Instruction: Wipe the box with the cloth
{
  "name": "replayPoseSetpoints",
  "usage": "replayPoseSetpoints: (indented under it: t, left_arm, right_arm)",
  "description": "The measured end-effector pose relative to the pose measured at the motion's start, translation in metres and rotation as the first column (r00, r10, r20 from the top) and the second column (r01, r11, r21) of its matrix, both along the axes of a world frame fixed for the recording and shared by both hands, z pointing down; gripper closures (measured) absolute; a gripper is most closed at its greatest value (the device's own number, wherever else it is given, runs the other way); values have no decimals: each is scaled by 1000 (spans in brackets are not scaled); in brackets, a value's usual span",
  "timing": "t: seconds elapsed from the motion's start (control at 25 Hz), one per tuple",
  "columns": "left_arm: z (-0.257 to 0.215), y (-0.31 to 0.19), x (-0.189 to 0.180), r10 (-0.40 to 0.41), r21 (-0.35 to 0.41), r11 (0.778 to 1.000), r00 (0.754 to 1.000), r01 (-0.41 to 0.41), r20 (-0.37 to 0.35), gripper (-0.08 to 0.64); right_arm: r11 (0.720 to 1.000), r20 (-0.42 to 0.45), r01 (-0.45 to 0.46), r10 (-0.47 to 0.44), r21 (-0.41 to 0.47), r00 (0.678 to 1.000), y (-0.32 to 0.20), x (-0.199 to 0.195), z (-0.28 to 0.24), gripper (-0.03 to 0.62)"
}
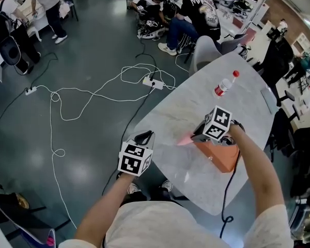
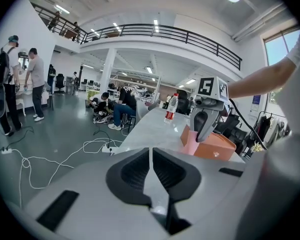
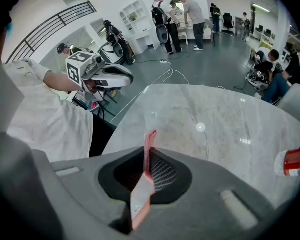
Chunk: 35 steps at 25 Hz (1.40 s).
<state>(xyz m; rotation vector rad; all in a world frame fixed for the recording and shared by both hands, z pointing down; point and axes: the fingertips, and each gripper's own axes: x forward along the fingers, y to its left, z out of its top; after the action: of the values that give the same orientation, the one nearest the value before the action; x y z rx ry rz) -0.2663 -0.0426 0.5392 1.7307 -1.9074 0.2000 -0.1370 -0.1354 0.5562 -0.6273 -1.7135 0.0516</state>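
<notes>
The person's right gripper (image 1: 201,133) has its jaws pressed together on a thin pink cloth (image 3: 149,144), which sticks out upright past the jaw tips. In the left gripper view this cloth hangs down from the jaws against the side face of the orange cardboard box (image 1: 220,157); contact between the two looks likely but is not certain. The box sits on the white marble-patterned desk (image 1: 181,105), close to its right edge and toward the near end, with the right gripper just over its upper left corner.

The left gripper (image 2: 151,161) is fully closed, its two dark pads meeting along a thin line with nothing between them. It is held in the air just off the desk's left edge, well apart from the box.

A clear plastic bottle with a red cap and red label (image 1: 225,85) lies on the desk farther along, near the middle of the far half.
</notes>
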Motion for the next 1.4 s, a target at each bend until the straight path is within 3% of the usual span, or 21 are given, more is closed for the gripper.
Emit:
replayPoseSetpoints:
  t: [0.32,0.52,0.8,0.96,1.16,1.4]
  left_arm:
    - [0,6,2,38,12,999,999,-38,-10,534]
    - [-1,2,7,82,16,997,996,-82,-20,534]
    - [-7,-16,25,144,26,989,989,-144,-24,534]
    - [-13,-31,42,187,36,982,982,-186,-20,534]
    - [-24,-46,65,220,41,975,975,-220,-4,534]
    - [-40,-67,96,239,46,970,971,-240,15,534]
  right_arm:
    - [998,37,-47,48,-30,998,24,-4,-5,577]
    - [993,109,-101,107,-56,988,39,-7,-17,577]
    - [970,311,-234,242,-61,919,40,5,-46,577]
    - [938,420,-342,334,-58,844,29,26,-67,577]
    - [871,534,-482,455,-100,712,10,61,-96,577]
    - [733,635,-666,582,-139,508,-24,126,-116,577]
